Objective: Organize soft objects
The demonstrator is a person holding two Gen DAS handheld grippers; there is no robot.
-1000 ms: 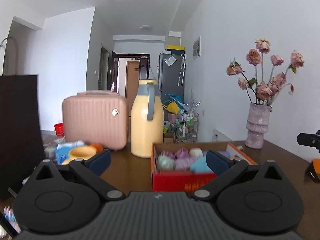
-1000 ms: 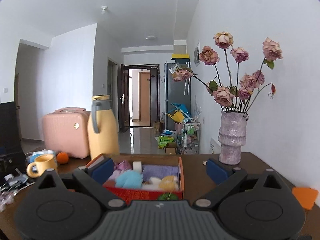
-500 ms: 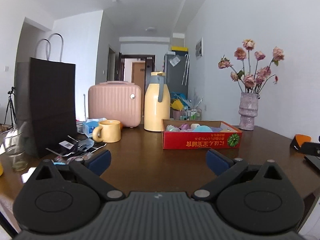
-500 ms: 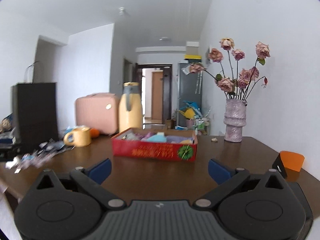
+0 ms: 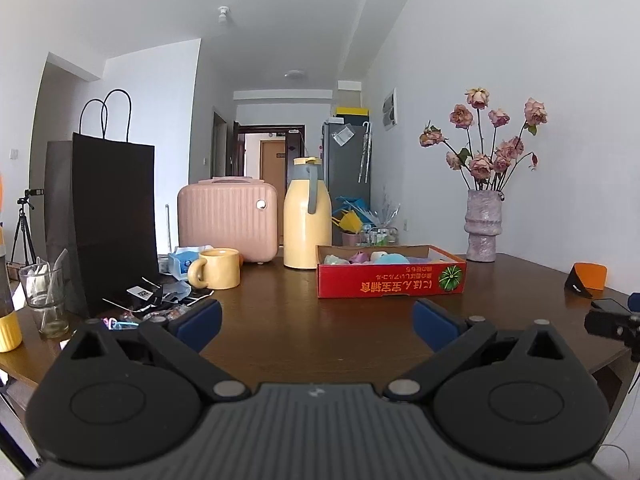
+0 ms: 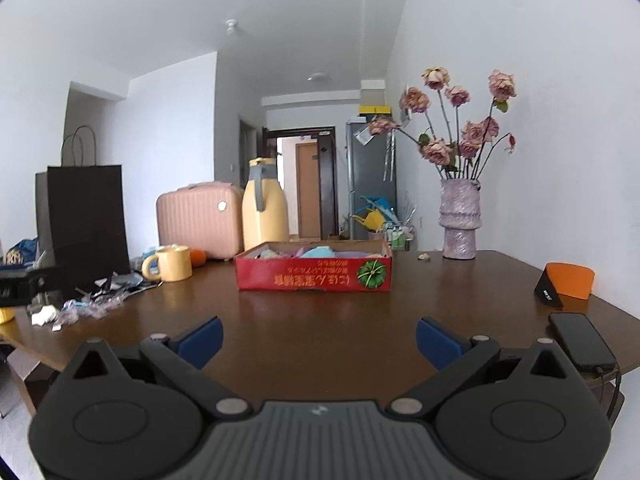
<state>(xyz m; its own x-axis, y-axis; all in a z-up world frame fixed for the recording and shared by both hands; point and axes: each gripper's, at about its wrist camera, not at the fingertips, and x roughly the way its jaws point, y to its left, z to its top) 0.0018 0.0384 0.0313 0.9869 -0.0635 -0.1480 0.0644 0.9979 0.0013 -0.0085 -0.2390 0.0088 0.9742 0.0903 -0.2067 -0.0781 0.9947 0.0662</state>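
Observation:
A shallow red cardboard box (image 5: 391,281) (image 6: 314,275) stands in the middle of the brown table (image 5: 304,320), with several pastel soft objects (image 5: 378,258) (image 6: 316,252) inside it. My left gripper (image 5: 316,326) hovers open over the table's near edge, well back from the box, nothing between its blue-padded fingers. My right gripper (image 6: 318,340) is open too, empty, and just as far short of the box. In the right wrist view the soft objects only just show over the box rim.
Behind the box stand a yellow thermos jug (image 5: 307,224), a pink case (image 5: 228,218) and a vase of dried roses (image 5: 483,224). A yellow mug (image 5: 218,269), black paper bag (image 5: 114,216), glass (image 5: 42,298) and scattered wrappers (image 6: 86,302) crowd the left. A phone (image 6: 582,346) and an orange object (image 6: 568,283) lie right.
Both grippers have drawn back from right above the box to the table's near edge. The box now looks small and distant. Both stayed open and empty.

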